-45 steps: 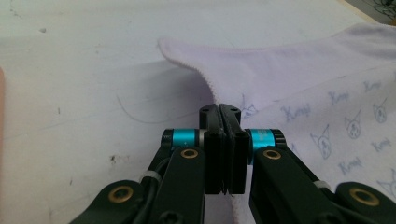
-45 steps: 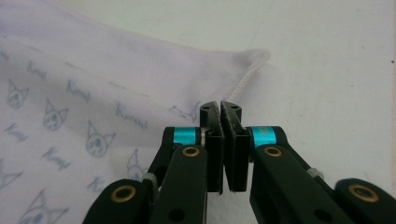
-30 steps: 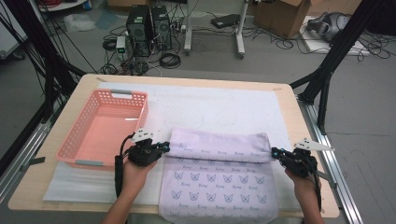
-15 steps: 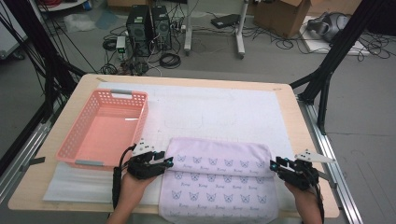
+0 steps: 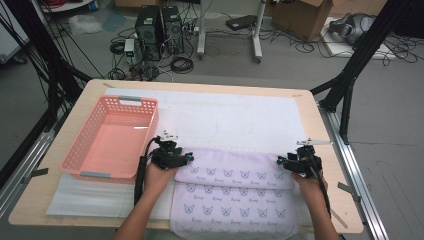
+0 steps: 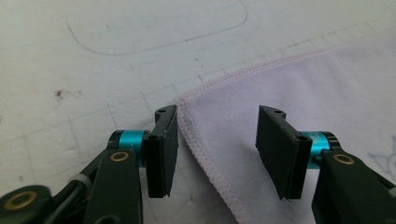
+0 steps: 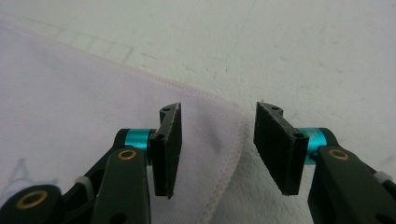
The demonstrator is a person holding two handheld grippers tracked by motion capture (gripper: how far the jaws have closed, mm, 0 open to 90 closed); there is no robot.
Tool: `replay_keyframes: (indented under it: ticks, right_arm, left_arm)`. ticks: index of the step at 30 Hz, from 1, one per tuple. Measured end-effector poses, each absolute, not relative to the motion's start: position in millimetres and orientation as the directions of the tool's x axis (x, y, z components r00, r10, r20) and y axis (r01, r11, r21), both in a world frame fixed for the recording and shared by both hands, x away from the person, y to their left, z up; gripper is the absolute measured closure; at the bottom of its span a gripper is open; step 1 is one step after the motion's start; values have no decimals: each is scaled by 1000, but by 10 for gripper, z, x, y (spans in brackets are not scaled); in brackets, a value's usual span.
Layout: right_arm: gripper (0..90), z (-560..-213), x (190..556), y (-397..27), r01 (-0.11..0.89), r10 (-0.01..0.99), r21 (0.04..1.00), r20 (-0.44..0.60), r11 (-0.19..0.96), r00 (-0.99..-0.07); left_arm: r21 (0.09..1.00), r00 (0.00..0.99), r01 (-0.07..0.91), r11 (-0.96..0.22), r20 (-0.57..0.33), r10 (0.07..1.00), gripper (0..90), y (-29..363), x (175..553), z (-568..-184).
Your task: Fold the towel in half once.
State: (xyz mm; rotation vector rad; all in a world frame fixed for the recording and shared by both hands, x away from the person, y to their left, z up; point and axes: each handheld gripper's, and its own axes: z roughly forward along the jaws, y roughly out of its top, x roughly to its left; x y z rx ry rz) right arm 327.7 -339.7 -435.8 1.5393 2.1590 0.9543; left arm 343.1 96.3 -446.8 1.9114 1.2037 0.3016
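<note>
Lilac towel (image 5: 235,195) is lying folded on the bench (image 5: 320,130); both the left gripper (image 5: 186,159) and right gripper (image 5: 281,161) have just been opening, jaws spread over its far corners, nothing pinched; dragging either one away could be pulling the fold loose

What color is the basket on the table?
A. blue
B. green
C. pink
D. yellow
C: the basket is pink plastic with slotted walls; in the high view it sits on the table to the left of the lavender cloth.
</note>
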Motion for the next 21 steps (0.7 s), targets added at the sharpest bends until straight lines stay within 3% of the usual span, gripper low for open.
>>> replay_keyframes:
  ticks: [3, 6, 8, 21]
  right_arm:
    - [559, -4387, 3316, -3381, 705, 925, 677, 95, 211, -368]
    - [702, -4386, 3312, -3379, 700, 929, 677, 65, 228, -366]
    - [830, -4386, 3306, -3405, 698, 919, 679, 89, 226, -384]
    - [855, -4172, 2894, -3479, 583, 889, 775, 60, 245, -453]
  left_arm:
    - [762, 511, 612, -213, -175, 842, 565, 950, 3423, -4473]
    - [774, 503, 589, -232, -126, 855, 730, 951, 3397, -4487]
    - [772, 504, 597, -217, -150, 851, 844, 975, 3390, -4491]
    - [851, 560, 510, -125, -219, 799, 862, 1152, 3021, -4253]
